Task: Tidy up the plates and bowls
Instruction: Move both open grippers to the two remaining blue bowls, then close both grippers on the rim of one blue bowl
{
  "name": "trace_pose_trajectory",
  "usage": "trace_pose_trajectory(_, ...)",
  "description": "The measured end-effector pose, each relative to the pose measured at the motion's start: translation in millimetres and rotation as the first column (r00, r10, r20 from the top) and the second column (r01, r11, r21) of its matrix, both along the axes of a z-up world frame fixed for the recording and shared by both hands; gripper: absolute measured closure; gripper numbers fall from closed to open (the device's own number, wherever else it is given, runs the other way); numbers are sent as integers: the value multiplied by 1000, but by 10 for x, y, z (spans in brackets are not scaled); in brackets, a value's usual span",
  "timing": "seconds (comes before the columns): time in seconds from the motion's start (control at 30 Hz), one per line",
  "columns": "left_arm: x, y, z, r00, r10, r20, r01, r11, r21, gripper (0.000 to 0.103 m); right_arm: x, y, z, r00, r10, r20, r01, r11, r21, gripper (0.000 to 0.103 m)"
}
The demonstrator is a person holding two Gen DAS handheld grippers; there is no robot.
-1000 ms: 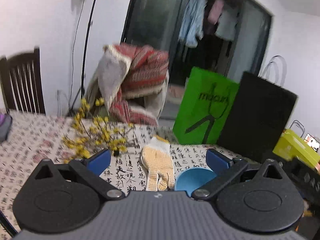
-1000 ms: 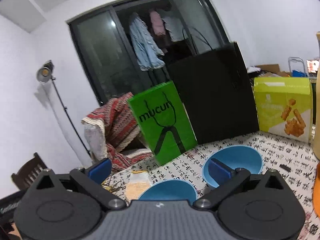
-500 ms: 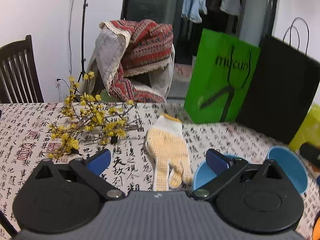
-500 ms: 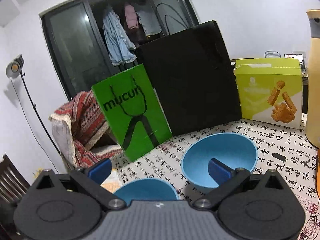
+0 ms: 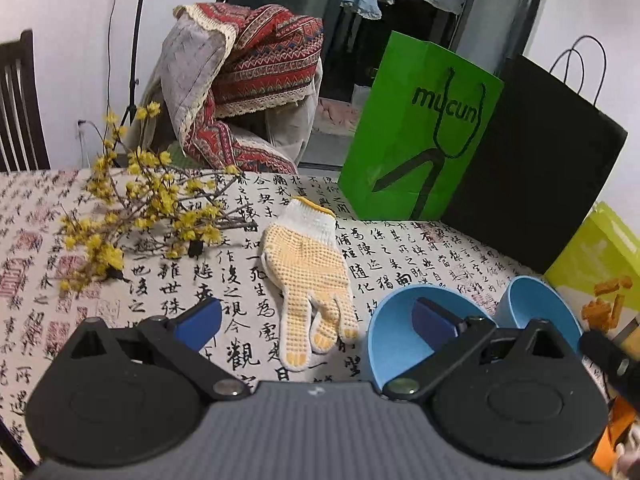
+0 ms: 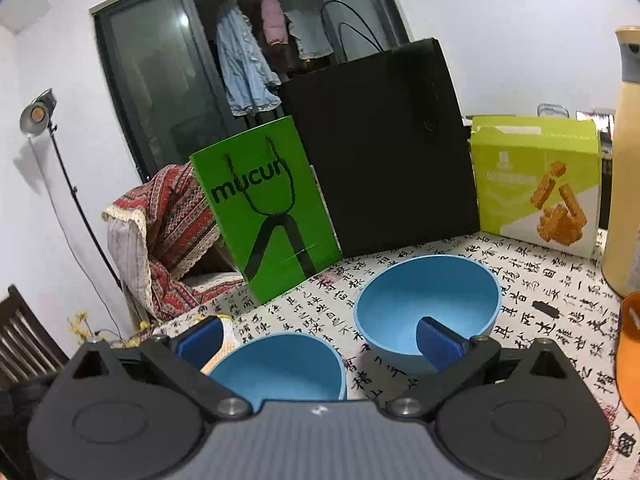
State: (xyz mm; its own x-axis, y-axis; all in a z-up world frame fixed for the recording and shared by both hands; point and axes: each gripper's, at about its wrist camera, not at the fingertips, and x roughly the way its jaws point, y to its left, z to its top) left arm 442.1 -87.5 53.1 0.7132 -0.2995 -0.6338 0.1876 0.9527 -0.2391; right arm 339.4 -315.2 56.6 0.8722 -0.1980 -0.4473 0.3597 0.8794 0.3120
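bags (image 6: 384,152) wall the rear | bowls (image 6: 428,304) – glove (image 5: 308,268) crowd the front – tablecloth (image 5: 400,248) between bare

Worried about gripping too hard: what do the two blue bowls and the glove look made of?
Both blue bowls, near and far, look like matte plastic: uniform colour, thin rims, no glaze shine, though matte ceramic can't be excluded. The glove looks like white knit cotton with yellow rubbery grip dots.

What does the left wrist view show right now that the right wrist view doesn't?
Only the left wrist view shows the whole dotted glove and the yellow flower branch. Only the right wrist view shows the tan bottle and the lit floor lamp. Both show the near blue bowl, the far blue bowl, the green bag and the black bag.
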Motion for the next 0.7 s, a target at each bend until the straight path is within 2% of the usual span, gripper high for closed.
trace_pose_trajectory(0.1,33,-10,-29,1000,-7,-21,7,1000,-4,0,7,-6,-134,1000,0,-4,0,999,37,0)
trace_pose_trajectory(0.17,66,-18,-67,999,-19,-44,18,1000,-14,0,85,-18,-204,999,10,-43,-9,999,43,0)
trace_pose_trajectory(0.3,131,-23,-153,993,-70,-93,65,996,-54,0,60,-34,-247,999,13,-43,-11,998,59,0)
trace_pose_trajectory(0.43,157,-59,-225,992,-60,-114,57,998,-29,0,53,1,-256,998,39,-40,-37,998,55,0)
trace_pose_trajectory(0.53,195,-99,-306,987,-66,-144,61,997,-40,0,90,5,-295,996,78,-41,-76,995,62,0)
trace_pose_trajectory(0.7,203,-207,-397,982,-101,-159,99,995,-21,1,167,-9,-365,994,75,-85,-70,996,58,7)
